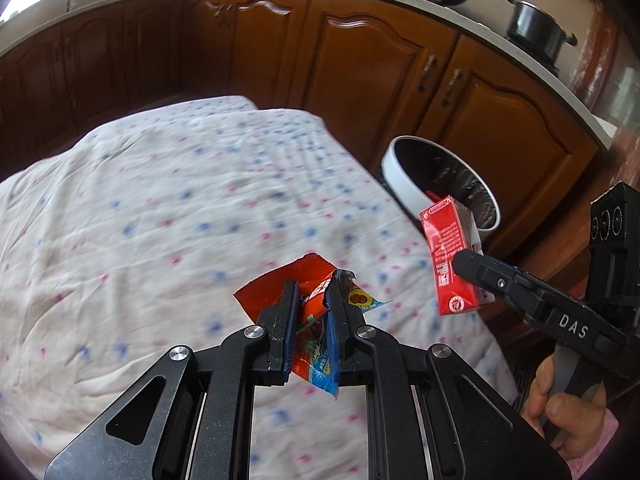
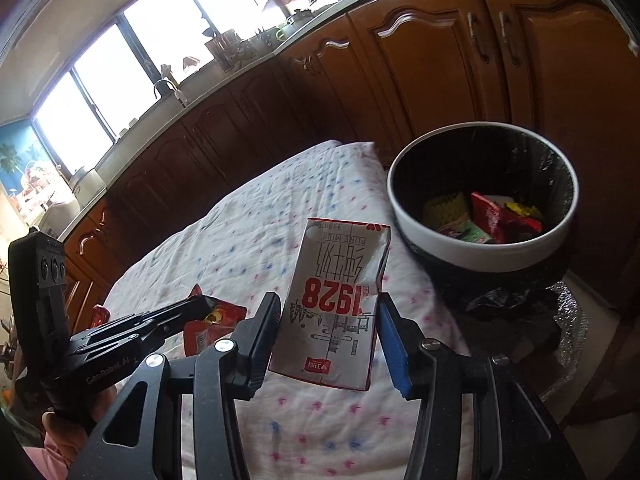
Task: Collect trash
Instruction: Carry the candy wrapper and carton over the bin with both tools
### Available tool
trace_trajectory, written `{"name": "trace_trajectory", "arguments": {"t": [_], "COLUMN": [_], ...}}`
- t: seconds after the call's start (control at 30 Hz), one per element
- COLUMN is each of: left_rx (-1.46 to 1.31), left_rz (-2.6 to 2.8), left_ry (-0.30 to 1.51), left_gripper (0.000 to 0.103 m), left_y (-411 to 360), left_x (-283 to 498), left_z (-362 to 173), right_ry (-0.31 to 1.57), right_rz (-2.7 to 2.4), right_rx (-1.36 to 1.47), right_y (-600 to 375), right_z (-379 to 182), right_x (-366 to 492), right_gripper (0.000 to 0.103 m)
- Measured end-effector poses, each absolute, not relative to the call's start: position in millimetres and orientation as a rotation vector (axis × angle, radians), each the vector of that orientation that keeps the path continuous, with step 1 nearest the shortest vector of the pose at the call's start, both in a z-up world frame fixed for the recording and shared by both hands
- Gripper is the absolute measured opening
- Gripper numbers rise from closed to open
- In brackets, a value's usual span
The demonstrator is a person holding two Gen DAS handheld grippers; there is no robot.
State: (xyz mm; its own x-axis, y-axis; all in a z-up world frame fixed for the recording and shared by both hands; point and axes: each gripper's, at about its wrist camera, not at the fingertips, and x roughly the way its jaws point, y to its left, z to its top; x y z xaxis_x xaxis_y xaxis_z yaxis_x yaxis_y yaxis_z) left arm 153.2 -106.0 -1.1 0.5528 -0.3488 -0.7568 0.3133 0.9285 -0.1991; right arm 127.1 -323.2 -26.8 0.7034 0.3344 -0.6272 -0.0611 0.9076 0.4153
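My left gripper [image 1: 314,286] is shut on a crumpled red and blue snack wrapper [image 1: 316,320], held above the table. In the right wrist view that same gripper [image 2: 200,304] and wrapper [image 2: 212,326] show at lower left. My right gripper [image 2: 328,308] is shut on a red and white milk carton [image 2: 336,300], upside down, lifted over the table's right side; in the left wrist view the carton [image 1: 452,256] hangs from the right gripper [image 1: 460,262] near the bin. The white-rimmed trash bin [image 2: 480,252], lined in black, stands just right of the table and holds several wrappers.
A cloth with blue and pink dots covers the table [image 1: 180,208]. Brown wooden cabinets [image 1: 360,60] run behind under a light counter with a black pot [image 1: 536,28]. A hand [image 1: 568,412] grips the right tool. Crinkled silver foil [image 2: 568,328] lies under the bin.
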Motion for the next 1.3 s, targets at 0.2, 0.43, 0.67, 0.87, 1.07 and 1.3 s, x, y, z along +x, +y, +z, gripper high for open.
{"name": "trace_trajectory", "arguments": {"t": [0.2,0.43,0.67,0.87,1.07,1.3], "left_rx": [-0.012,0.011,0.033,0.054,0.07,0.064], "left_rz": [-0.42,-0.442,-0.461,-0.479,-0.496,-0.513], "left_ry": [0.893,0.896,0.901,0.887,0.865,0.849], "left_gripper": [0.011,0.011,0.011,0.011,0.011,0.011], "left_y": [-134.4,-160.2,-182.8,-203.0,-220.5,-239.2], "left_x": [159.1,165.9,175.5,184.9,199.1,226.2], "left_z": [6.9,9.2,8.3,13.6,22.7,35.4], "right_ry": [0.74,0.724,0.701,0.686,0.679,0.689], "right_rz": [0.198,0.166,0.13,0.108,0.084,0.051], "right_rx": [0.401,0.418,0.435,0.433,0.427,0.409], "right_y": [-346.7,-371.1,-396.0,-407.7,-417.2,-430.5], "right_z": [-22.4,-21.8,-16.7,-11.1,-8.7,-5.4], "right_x": [123.7,122.7,125.6,131.0,138.9,155.4], "right_gripper": [0.049,0.049,0.049,0.049,0.049,0.049]}}
